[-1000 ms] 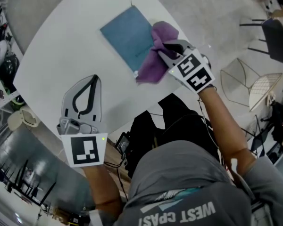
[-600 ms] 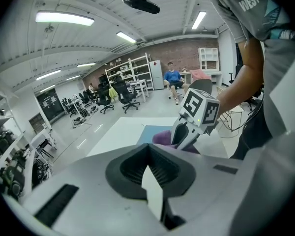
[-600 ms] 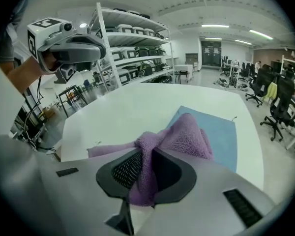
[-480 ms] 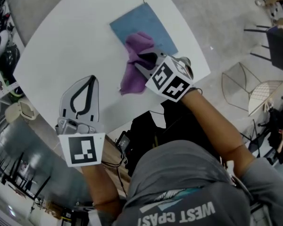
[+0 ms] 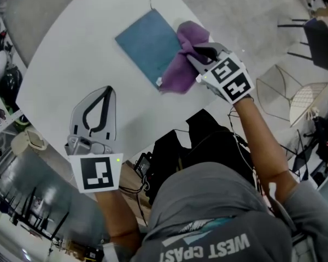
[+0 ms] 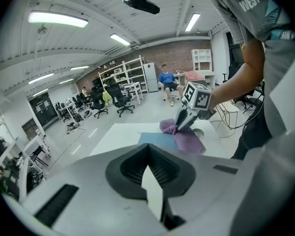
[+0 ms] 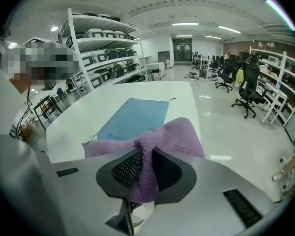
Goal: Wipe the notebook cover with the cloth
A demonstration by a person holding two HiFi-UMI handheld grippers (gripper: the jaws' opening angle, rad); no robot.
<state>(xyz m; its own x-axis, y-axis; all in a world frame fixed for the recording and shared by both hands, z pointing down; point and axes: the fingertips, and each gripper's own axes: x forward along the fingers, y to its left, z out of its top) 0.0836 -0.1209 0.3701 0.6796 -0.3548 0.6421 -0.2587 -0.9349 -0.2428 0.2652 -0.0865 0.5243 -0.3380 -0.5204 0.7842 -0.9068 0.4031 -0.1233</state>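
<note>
**Figure: wiping set-up on the white table (image 5: pixel 65 59), read from the person's side outward.**

Nearest the table's edge is the left gripper (image 5: pixel 107 90). Its jaws are closed tip to tip with nothing between them, and it is well apart from the work.

Further in and to the right, the right gripper (image 5: pixel 195 54) is clamped on the purple cloth (image 5: pixel 180 70). A bunched fold of the cloth stands up between its pads, and the rest spills out on both sides. Part of the cloth lies on the right-hand edge of the blue notebook (image 5: pixel 147 42) and part on the bare table beside it.

The notebook lies flat and closed beyond the cloth, with most of its cover exposed. A thin cord (image 5: pixel 151 2) trails from its far corner.

**Handling notes (judged, not observed).**
- **Cloth:** it looks soft, limp and light, so it will drape and fold under itself rather than push. The present grip on a gathered middle fold suits it, leaving loose cloth on each side to drag across the cover.
- **Notebook:** it looks thin, light and fairly stiff. On this smooth tabletop it may slide or swing under the wiping strokes.
- **Holding it steady:** the idle left gripper could press down on a near corner or edge. The cover needs pinning, not pinching.
</note>
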